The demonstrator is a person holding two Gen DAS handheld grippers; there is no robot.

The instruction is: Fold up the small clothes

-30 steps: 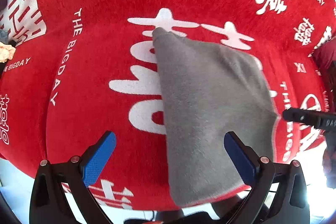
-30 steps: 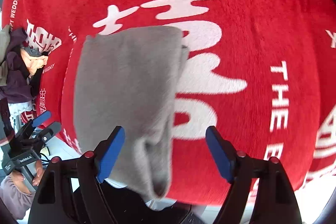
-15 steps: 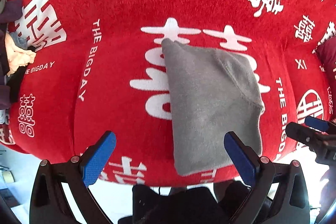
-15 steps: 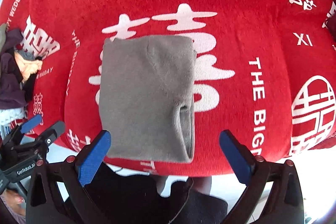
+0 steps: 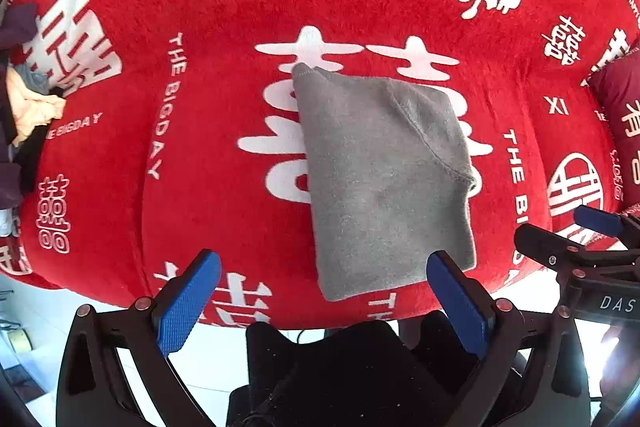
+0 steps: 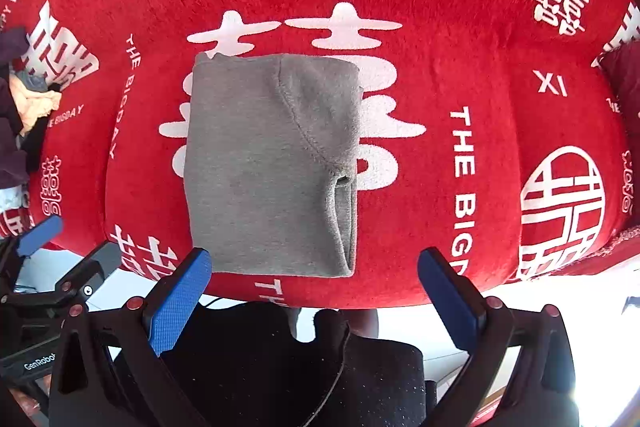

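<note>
Both tongs point straight down over the red blanket. Left gripper is wide apart, holding nothing. Right gripper has just been opening; nothing sits between its jaws. Folded gray cloth lies at 12 o'clock from the right one.

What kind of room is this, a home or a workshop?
Probably a home, though little of the room shows. A red wedding blanket covers the surface, a folded grey garment lies on it, and a heap of other clothes waits at the edge.
</note>
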